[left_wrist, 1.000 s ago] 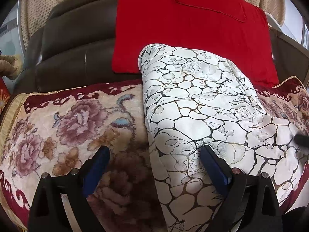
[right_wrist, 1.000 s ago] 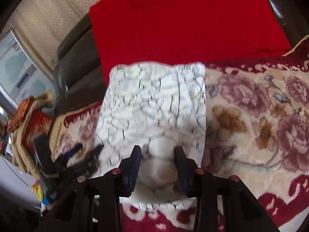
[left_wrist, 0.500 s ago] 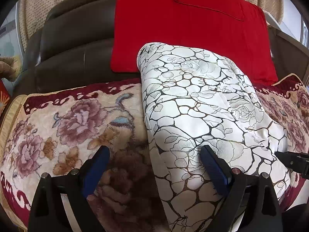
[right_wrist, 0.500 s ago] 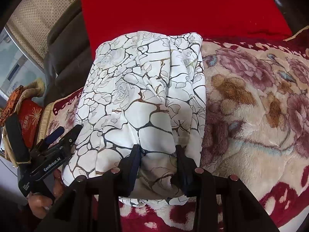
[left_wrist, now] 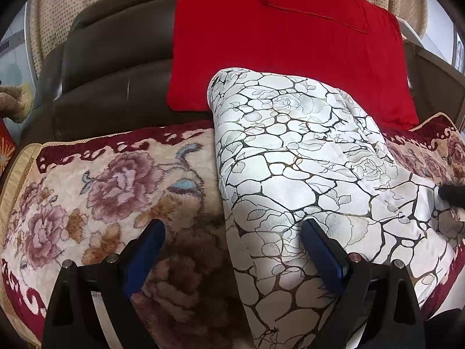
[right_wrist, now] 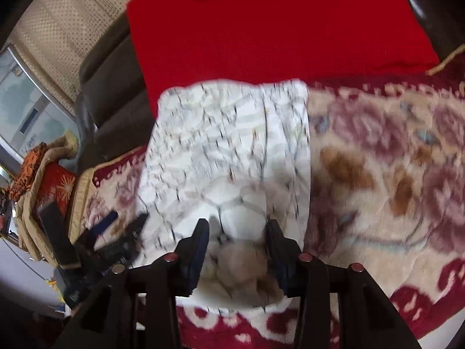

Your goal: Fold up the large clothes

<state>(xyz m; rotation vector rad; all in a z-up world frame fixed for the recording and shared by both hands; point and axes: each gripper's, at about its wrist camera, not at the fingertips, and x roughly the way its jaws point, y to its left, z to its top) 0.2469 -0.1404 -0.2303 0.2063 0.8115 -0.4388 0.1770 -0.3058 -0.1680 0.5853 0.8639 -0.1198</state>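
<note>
1. White garment with a black crackle-and-rose print (left_wrist: pixel 305 174) lies folded into a long narrow stack on the floral plush sofa cover (left_wrist: pixel 116 180). It runs from the front edge of the seat back to the red cushion (left_wrist: pixel 284 46) against the brown leather backrest (left_wrist: pixel 116 67). Far end touches or just overlaps the cushion base.
2. Right gripper (right_wrist: pixel 237 232): near end of the stack sits between the fingers, and the jaws are opening. View is motion-blurred, so I cannot tell whether the pads are clear of the cloth yet. Reads as a release.
3. Left gripper (left_wrist: pixel 232 235): fingers wide apart, holding nothing. Left finger (left_wrist: pixel 151 238) is over the sofa cover, right finger (left_wrist: pixel 319 244) over the garment, so it straddles the stack's left edge. Contact with the cloth is not resolvable.
4. Step in hand, my read: finishing a lengthwise fold and letting go of the near end. Stack looks narrow and even, edges roughly parallel.
5. Next move probably needs: right fingers fully clear without dragging the top layer, then both grippers re-grip the near end at its two corners and carry it toward the cushion for a crosswise fold.
6. Risks: the fabric looks slippery, so layers may slide apart; the plush cover may catch the bottom layer.
</note>
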